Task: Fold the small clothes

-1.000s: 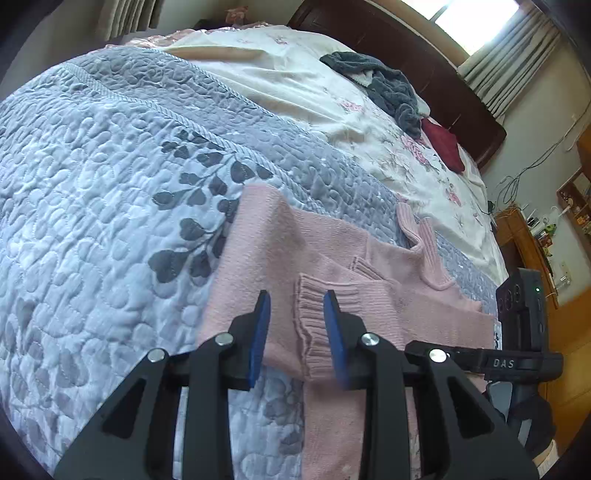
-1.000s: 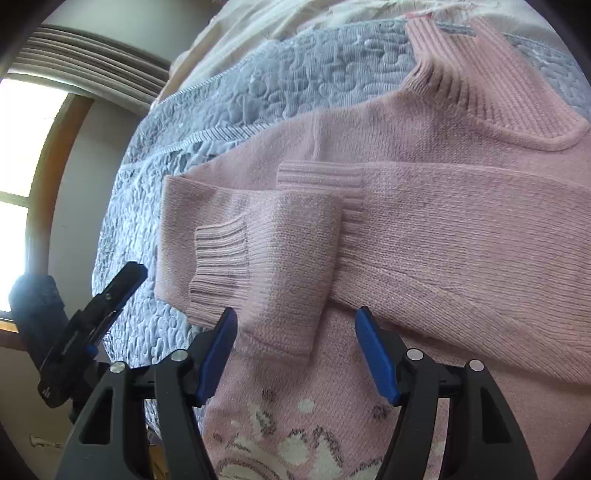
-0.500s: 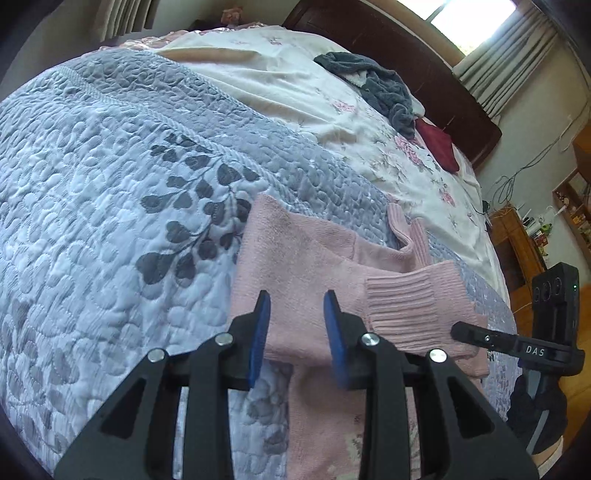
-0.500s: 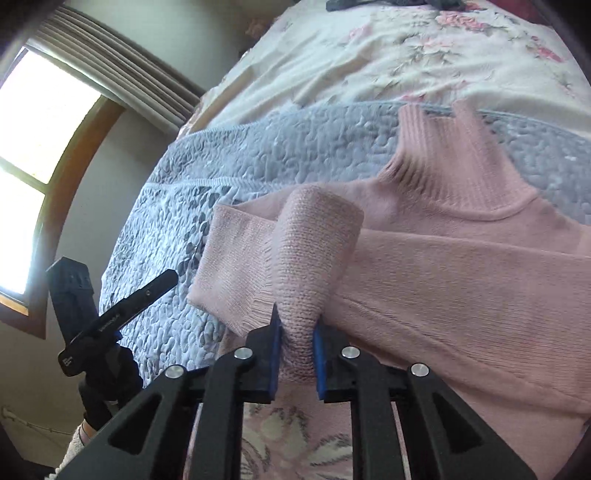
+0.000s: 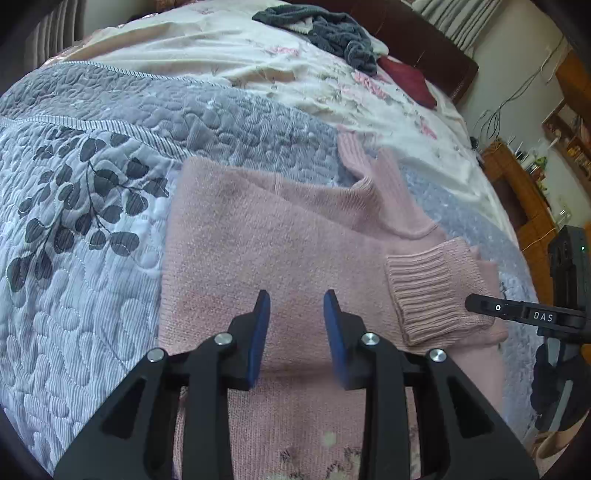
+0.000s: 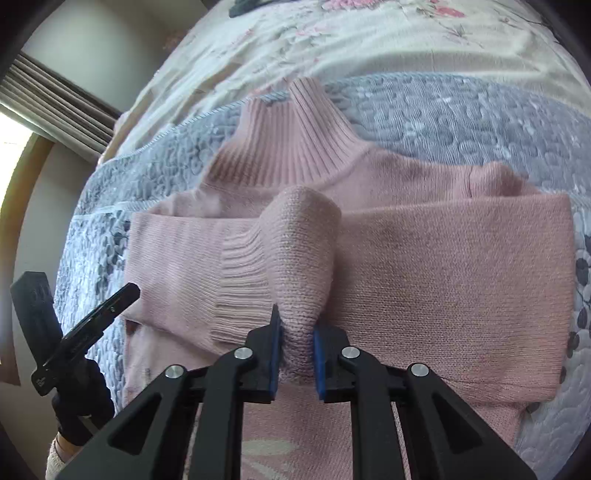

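A pink turtleneck sweater (image 5: 258, 236) lies flat on the quilt, its ribbed collar (image 6: 288, 144) pointing away. One sleeve is folded across the chest. My right gripper (image 6: 295, 325) is shut on that sleeve (image 6: 303, 251), which bunches up between the blue pads, with the ribbed cuff (image 6: 240, 284) hanging to the left. In the left wrist view the same cuff (image 5: 436, 291) is at the sweater's right edge, with the right gripper (image 5: 517, 314) beside it. My left gripper (image 5: 296, 299) is open just above the sweater's middle, nothing between its fingers. It also shows at the lower left (image 6: 99, 310).
The sweater rests on a grey-blue quilt (image 5: 92, 229) with a dark leaf print. Beyond it lie a cream floral sheet (image 5: 258, 59), a dark grey garment (image 5: 332, 33) and a red cushion (image 5: 406, 77) by the headboard. A wooden cabinet (image 5: 524, 192) stands at the right.
My right gripper has shut on the sleeve and carried it across the sweater's chest, cuff now at the far side. My left gripper stayed open and moved in over the sweater.
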`<state>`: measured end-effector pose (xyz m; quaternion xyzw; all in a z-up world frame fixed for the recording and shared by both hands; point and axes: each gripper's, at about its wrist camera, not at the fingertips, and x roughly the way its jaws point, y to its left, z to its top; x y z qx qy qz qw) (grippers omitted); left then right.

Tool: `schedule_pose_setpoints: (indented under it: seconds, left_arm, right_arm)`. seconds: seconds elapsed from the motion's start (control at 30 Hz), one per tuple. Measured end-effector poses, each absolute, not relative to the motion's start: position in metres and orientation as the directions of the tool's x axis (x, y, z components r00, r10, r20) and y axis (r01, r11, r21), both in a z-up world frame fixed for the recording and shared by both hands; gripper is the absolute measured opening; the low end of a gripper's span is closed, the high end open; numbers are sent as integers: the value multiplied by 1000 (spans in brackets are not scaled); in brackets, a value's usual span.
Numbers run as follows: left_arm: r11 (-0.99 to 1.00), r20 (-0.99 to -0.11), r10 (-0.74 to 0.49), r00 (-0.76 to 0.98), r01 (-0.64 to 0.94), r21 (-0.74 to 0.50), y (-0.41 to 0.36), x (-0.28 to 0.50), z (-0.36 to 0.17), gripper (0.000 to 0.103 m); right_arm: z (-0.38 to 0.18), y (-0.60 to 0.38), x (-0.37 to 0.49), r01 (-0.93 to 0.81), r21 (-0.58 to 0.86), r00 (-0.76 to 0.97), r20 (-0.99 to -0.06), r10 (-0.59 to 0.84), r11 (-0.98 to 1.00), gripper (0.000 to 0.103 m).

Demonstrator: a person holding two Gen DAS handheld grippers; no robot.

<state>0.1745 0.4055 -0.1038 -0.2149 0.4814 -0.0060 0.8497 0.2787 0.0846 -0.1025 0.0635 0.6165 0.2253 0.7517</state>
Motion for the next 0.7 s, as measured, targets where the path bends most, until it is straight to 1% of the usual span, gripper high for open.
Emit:
schedule_pose_setpoints:
  seconds: [0.1,0.17,0.2,0.23,0.27,0.33,0.37,0.43,0.5,0.6,0.7]
  left_arm:
    - [906,-833,-218,508,-212,-366,407,176,-121,30]
    - [904,-829,-225,513,-209,-374,409,175,-123,30]
    - [903,-829,-226,512,-208,-375,410,175,-122,30]
    - [904,-830,-226,509,-208,-373,410,174,-121,30]
    - [905,-831,-226,508,-207,-372,410,173,-118,31]
    - [905,-822,-231,521,-194,-378,409,170,-110,33]
    - [908,-817,-231,528,-185,-376,407,168,-106,35]
    - [920,-826,-210,523,-179,-348,402,168,-102,36]
    - [921,-832,-215,511,-179,-347,400,171,-104,36]
    - [917,-842,-217,494,-193,-349,399,173,-112,36]
    - [909,-842,-229,488,-202,-364,402,173,-119,36]
  right_arm:
    - [-124,82,280,-245,349,115,-916,385,904,16]
    - [-127,81,279,-246,348,114,-916,384,905,19]
    - [-123,81,278,-254,335,126,-919,374,907,23]
    - [-116,81,276,-260,309,151,-923,355,915,29]
    - [-107,81,273,-263,288,183,-922,340,921,32]
    - [-88,84,265,-284,280,233,-908,349,917,34]
    - [-81,88,263,-296,280,246,-901,356,913,36]
    - [-72,103,257,-342,282,241,-896,374,896,38]
    - [-72,124,253,-396,276,211,-901,379,876,38]
    - [-86,155,250,-433,231,182,-924,336,871,41]
    - [-104,172,250,-436,227,144,-938,316,871,43]
